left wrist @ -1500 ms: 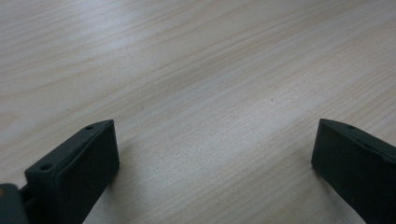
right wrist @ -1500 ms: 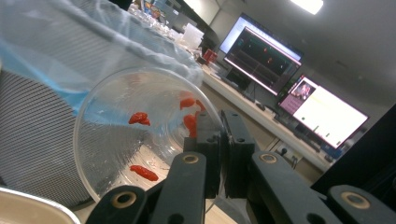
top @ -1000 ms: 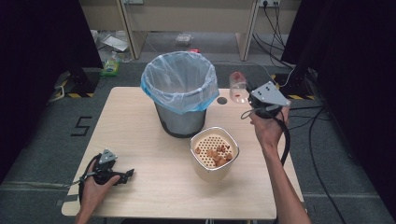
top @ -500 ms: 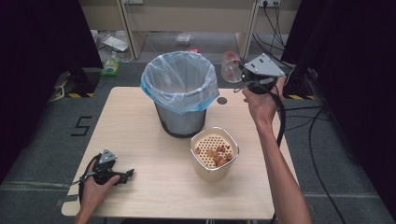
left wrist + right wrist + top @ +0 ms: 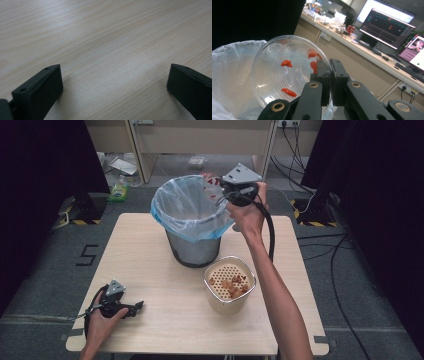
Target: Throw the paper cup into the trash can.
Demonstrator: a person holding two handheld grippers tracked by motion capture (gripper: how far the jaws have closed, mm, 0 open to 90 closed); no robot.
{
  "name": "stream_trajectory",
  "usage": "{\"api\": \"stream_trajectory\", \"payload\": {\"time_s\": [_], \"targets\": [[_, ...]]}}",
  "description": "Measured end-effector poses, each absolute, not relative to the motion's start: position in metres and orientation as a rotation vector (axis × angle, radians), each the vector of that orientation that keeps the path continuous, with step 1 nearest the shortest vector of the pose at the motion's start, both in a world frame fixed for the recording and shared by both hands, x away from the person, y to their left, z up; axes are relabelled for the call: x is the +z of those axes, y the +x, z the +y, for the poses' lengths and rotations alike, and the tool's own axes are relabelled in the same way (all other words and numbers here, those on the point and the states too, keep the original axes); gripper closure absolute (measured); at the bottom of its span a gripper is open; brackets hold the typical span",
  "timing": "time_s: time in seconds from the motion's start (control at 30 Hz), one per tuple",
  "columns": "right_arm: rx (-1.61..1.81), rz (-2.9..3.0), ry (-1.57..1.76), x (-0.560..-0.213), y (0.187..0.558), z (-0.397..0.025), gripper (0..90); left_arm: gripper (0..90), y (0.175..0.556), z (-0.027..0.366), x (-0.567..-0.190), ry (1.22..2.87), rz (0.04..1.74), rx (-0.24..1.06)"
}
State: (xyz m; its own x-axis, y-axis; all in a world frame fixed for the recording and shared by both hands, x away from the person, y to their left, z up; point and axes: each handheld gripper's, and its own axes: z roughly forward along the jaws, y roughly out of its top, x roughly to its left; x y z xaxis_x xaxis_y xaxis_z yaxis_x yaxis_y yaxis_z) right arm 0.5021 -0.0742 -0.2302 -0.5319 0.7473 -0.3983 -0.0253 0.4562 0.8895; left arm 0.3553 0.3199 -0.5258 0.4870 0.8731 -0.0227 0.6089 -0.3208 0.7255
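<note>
My right gripper (image 5: 220, 190) is raised at the far right rim of the grey bin (image 5: 192, 247), which is lined with a clear bag (image 5: 187, 207). It is shut on the rim of a clear plastic bowl (image 5: 284, 82). The bowl is tipped on its side, mouth towards the camera, over the bag (image 5: 232, 75). A few red scraps (image 5: 286, 63) cling to the bowl's inner wall. In the right gripper view the gripper (image 5: 330, 65) pinches the bowl's edge. My left gripper (image 5: 137, 307) rests on the table's front left; its own view shows it open (image 5: 115, 75) over bare wood (image 5: 100, 30).
A cream container (image 5: 225, 306) with a perforated insert and orange-brown pieces stands on the table in front of the bin, beside the person's right forearm (image 5: 272, 285). Cables and shelving lie on the floor beyond the table. A desk with monitors (image 5: 387, 27) sits in the background.
The right gripper has carried the clear bowl left from beside the bin to its rim and tipped it over the bag. The left gripper has stayed put.
</note>
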Motion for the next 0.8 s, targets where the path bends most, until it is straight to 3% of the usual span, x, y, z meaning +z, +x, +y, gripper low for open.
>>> {"api": "stream_trajectory", "payload": {"time_s": [0.17, 0.43, 0.8], "targets": [[1.128, 1.906, 0.597, -0.235, 0.517, -0.058, 83.8, 0.0, 0.356, 0.320, -0.526, 2.051, 1.216, 0.495], [1.158, 1.903, 0.652, -0.236, 0.528, -0.049, 63.4, 0.0, 0.355, 0.320, -0.526, 2.051, 1.215, 0.496], [1.152, 1.884, 0.752, -0.234, 0.508, -0.096, 51.7, 0.0, 0.355, 0.320, -0.526, 2.051, 1.215, 0.496]]}}
